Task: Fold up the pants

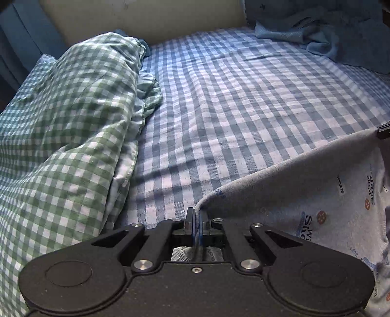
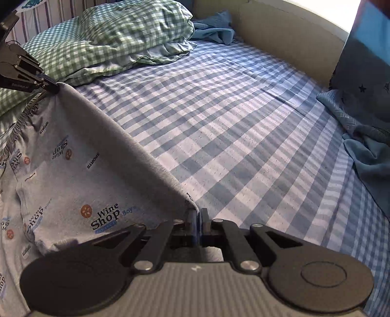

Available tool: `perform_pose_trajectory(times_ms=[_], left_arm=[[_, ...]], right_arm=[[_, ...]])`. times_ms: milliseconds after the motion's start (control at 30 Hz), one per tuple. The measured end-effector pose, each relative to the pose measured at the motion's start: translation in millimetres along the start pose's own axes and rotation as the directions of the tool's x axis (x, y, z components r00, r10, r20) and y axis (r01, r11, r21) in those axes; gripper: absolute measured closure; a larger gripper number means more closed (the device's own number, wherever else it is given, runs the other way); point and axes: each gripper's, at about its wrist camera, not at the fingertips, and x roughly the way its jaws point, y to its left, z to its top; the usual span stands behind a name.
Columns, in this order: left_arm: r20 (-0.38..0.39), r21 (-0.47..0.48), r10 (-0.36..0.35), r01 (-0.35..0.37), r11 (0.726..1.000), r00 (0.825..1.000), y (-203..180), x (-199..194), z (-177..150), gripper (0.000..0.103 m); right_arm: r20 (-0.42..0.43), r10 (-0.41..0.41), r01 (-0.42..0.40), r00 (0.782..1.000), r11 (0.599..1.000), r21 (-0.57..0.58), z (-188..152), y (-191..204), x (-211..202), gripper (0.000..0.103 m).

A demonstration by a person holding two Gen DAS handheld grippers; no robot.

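Grey pants [image 1: 304, 185] printed with words and small orange discs lie on the blue checked bed sheet [image 1: 231, 102]. My left gripper [image 1: 197, 213] is shut on one corner of their top edge. My right gripper [image 2: 197, 213] is shut on the other corner of the same edge of the pants [image 2: 80, 156]. That edge is lifted off the sheet and stretched taut between the two grippers. In the right wrist view the left gripper [image 2: 52, 86] shows at the upper left, pinching the cloth. The right gripper's tip [image 1: 384, 131] shows at the right edge of the left wrist view.
A green checked duvet [image 1: 63, 122] is bunched along one side of the bed. Blue cloth [image 1: 341, 36] is heaped at the far corner near a cream headboard [image 1: 146, 17]. A dark star-patterned cushion [image 2: 360, 80] and blue blanket [image 2: 370, 156] lie at the right.
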Motion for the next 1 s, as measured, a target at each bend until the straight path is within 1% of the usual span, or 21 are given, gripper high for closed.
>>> perform_pose_trajectory(times_ms=[67, 133, 167, 233, 267, 300, 333, 367, 400, 467, 567, 633, 667, 700, 733, 767, 800, 900, 1000], left_arm=[[-0.042, 0.003, 0.013, -0.013, 1.000, 0.999, -5, 17, 0, 0.101], [-0.061, -0.010, 0.006, -0.006, 1.000, 0.998, -6, 31, -4, 0.101], [-0.062, -0.020, -0.010, 0.009, 1.000, 0.998, -5, 36, -5, 0.101], [-0.063, -0.042, -0.059, 0.057, 0.998, 0.996, -1, 41, -7, 0.096], [-0.059, -0.050, -0.069, 0.066, 0.997, 0.996, 1, 41, -7, 0.086], [-0.051, -0.051, -0.084, 0.081, 0.995, 0.995, 3, 40, -8, 0.076], [-0.040, -0.044, -0.095, 0.094, 0.995, 0.995, 5, 39, -8, 0.070], [-0.027, -0.034, -0.099, 0.098, 0.995, 0.995, 5, 37, -9, 0.059], [-0.018, -0.022, -0.098, 0.098, 0.995, 0.995, 6, 36, -8, 0.050], [-0.018, -0.004, -0.094, 0.094, 0.996, 0.995, 6, 38, -6, 0.047], [-0.060, -0.001, -0.092, 0.092, 0.996, 0.994, 6, 49, 0, 0.047], [-0.090, -0.004, -0.098, 0.098, 0.995, 0.991, 5, 57, 2, 0.048], [-0.105, -0.010, -0.105, 0.105, 0.994, 0.989, 5, 59, 2, 0.063], [-0.124, -0.018, -0.107, 0.106, 0.994, 0.986, 4, 62, 3, 0.096], [-0.141, -0.035, -0.101, 0.097, 0.995, 0.985, 4, 63, 3, 0.101], [-0.136, -0.055, -0.092, 0.085, 0.995, 0.986, 4, 60, 2, 0.101], [-0.122, -0.064, -0.087, 0.080, 0.995, 0.989, 3, 55, 2, 0.102], [-0.052, -0.032, -0.065, 0.064, 0.997, 0.997, -3, 29, -3, 0.102], [0.030, 0.018, -0.048, 0.048, 0.999, 0.998, -9, -9, -15, 0.102]], right_arm=[[-0.038, 0.006, -0.006, 0.999, 1.000, -0.004, 1, 0, 21, 0.101], [-0.067, 0.012, -0.012, 0.998, 1.000, 0.005, -2, 0, 37, 0.101], [-0.073, 0.017, -0.016, 0.997, 1.000, 0.017, -5, 0, 41, 0.101], [-0.071, 0.031, -0.028, 0.997, 0.999, 0.044, -10, -3, 45, 0.100], [-0.067, 0.042, -0.038, 0.997, 0.997, 0.062, -11, -6, 44, 0.092], [-0.056, 0.060, -0.055, 0.997, 0.995, 0.085, -13, -10, 42, 0.081], [-0.044, 0.080, -0.075, 0.996, 0.992, 0.106, -14, -14, 39, 0.074], [-0.033, 0.092, -0.088, 0.995, 0.989, 0.123, -15, -18, 37, 0.061], [-0.026, 0.098, -0.093, 0.995, 0.986, 0.136, -16, -22, 35, 0.054], [-0.030, 0.102, -0.096, 0.994, 0.983, 0.156, -17, -27, 35, 0.054], [-0.050, 0.110, -0.099, 0.993, 0.976, 0.195, -20, -32, 41, 0.053], [-0.052, 0.109, -0.095, 0.993, 0.971, 0.220, -24, -30, 44, 0.054], [-0.050, 0.103, -0.089, 0.993, 0.970, 0.226, -25, -30, 44, 0.057], [-0.050, 0.101, -0.087, 0.994, 0.968, 0.234, -26, -28, 44, 0.068], [-0.048, 0.107, -0.092, 0.993, 0.965, 0.245, -27, -26, 43, 0.077], [-0.049, 0.106, -0.091, 0.993, 0.965, 0.248, -27, -24, 42, 0.090], [-0.049, 0.096, -0.081, 0.994, 0.967, 0.241, -27, -21, 39, 0.093], [-0.012, 0.021, -0.018, 1.000, 0.980, 0.199, -27, -7, 18, 0.098], [0.062, -0.041, 0.029, 0.997, 0.983, 0.182, -33, 15, -24, 0.099]])
